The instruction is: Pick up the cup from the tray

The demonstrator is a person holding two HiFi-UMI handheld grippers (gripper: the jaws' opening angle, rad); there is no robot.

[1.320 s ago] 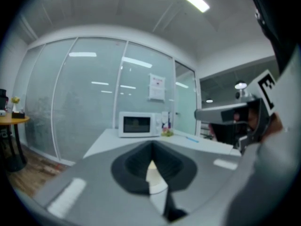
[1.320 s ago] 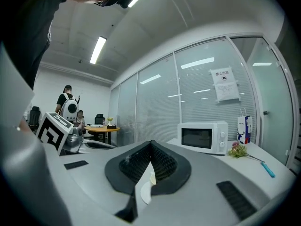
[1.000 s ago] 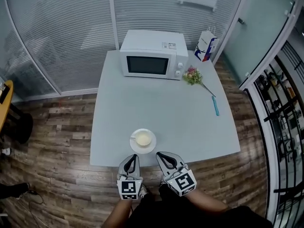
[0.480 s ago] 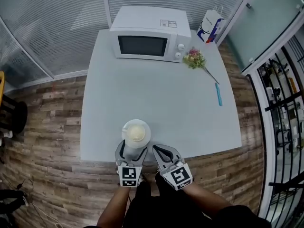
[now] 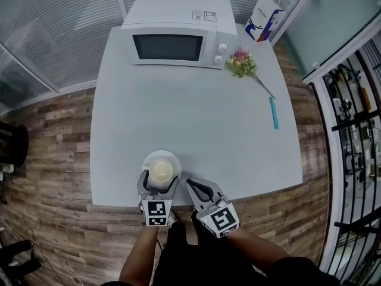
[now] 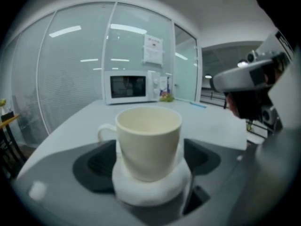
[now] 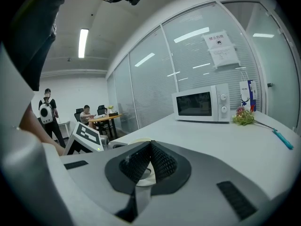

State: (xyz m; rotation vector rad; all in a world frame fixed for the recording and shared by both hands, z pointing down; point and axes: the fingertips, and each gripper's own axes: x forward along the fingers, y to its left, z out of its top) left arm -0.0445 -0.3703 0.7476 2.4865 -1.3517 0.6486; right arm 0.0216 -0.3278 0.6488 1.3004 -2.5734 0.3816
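A cream cup [image 5: 161,171] stands upright on a small white round tray [image 5: 168,158] near the table's front edge. My left gripper [image 5: 159,181] reaches over that edge, and its jaws are opening with the cup between them. In the left gripper view the cup [image 6: 148,140] sits on the tray [image 6: 150,189] with a gap on each side. The dark pads [image 6: 203,157] do not touch it, and its handle points left. My right gripper [image 5: 190,185] hangs just right of the tray, shut on nothing, with its ribbed tips [image 7: 150,149] meeting.
A white microwave [image 5: 172,37] stands at the table's far side. Beside it are a small bunch of flowers [image 5: 241,63] and a paper bag [image 5: 265,18]. A blue pen [image 5: 274,113] lies at the right. Glass walls surround the table [image 5: 196,124]. People [image 7: 47,109] are in the room beyond.
Both grippers have come forward to the table's front edge. The left gripper's jaws, shut a second ago, have spread and now flank the cup. The right gripper stays shut.
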